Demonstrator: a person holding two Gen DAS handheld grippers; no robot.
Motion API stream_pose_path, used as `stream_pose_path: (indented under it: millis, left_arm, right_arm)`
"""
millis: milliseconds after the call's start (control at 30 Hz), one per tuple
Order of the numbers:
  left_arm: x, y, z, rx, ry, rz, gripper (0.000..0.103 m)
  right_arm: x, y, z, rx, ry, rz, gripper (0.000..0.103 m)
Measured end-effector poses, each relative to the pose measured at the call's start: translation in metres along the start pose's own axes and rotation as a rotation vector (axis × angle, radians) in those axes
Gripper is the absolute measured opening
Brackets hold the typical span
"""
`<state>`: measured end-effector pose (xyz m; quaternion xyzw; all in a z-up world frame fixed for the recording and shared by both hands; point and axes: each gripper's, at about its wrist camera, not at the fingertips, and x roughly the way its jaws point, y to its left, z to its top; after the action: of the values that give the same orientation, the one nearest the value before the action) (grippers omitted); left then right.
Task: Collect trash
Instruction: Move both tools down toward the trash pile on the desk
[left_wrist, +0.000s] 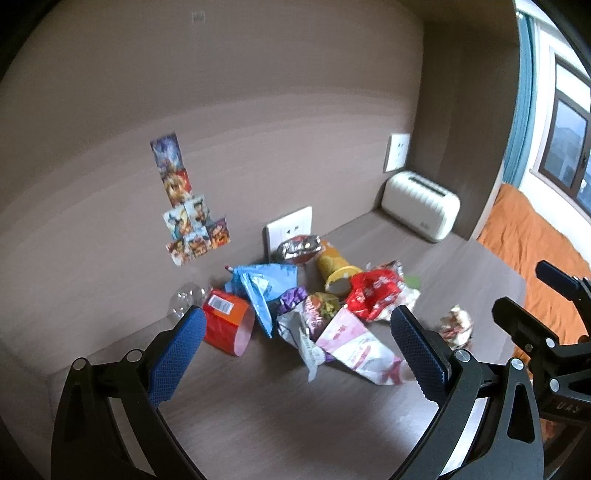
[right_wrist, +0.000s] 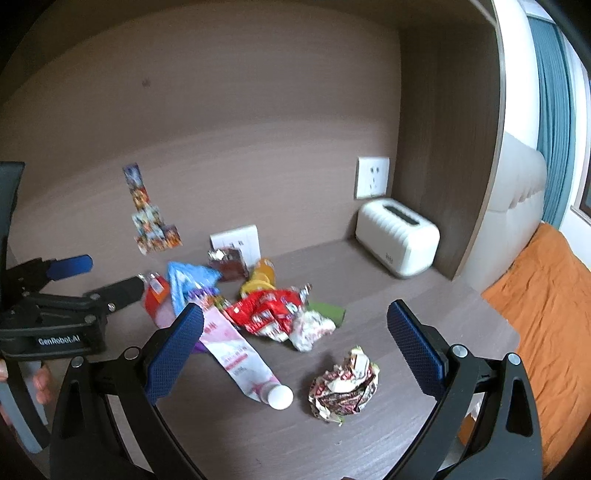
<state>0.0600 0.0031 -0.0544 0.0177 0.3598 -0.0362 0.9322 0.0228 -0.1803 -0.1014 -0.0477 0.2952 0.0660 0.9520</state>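
In the left wrist view, a heap of crumpled wrappers (left_wrist: 314, 299) is lying on the bench (left_wrist: 295, 424) below the wall, an orange can (left_wrist: 227, 321) at its left edge; the left gripper (left_wrist: 295, 354) is hovering with jaws wide apart, empty. The right wrist view is alone in showing a pink tube's white cap (right_wrist: 280, 397) and a separate crumpled ball (right_wrist: 345, 384) nearer the camera; the right gripper (right_wrist: 295, 350) is gaping, holding nothing.

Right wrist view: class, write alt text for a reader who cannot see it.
The open right gripper hovers over a brown desk littered with snack wrappers, nearest a crumpled wrapper ball and a pink pouch. A white toaster sits behind.
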Motion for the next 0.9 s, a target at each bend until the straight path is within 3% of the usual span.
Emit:
stream_pose_path:
  millis: [367,467,567,900]
  left_arm:
    - [0.09,0.008,-0.013,-0.006,0.144,0.021,0.098]
    - [0.101,0.007,-0.016,-0.006,0.16,-0.012,0.098]
    - [0.113,0.007,-0.019,-0.006,0.173,0.005,0.098]
    - [0.135,0.029,-0.009,-0.136,0.199,-0.017,0.098]
  right_arm:
    - [0.067,-0.042,-0.035,0.095,0.138,-0.108,0.099]
    - [0.078,-0.054,-0.042,0.119,0.173,-0.117,0.099]
    - [0.091,-0.062,-0.049,0.137,0.209,-0.112,0.099]
    - [0.12,-0.068,-0.059,0.168,0.274,-0.085,0.099]
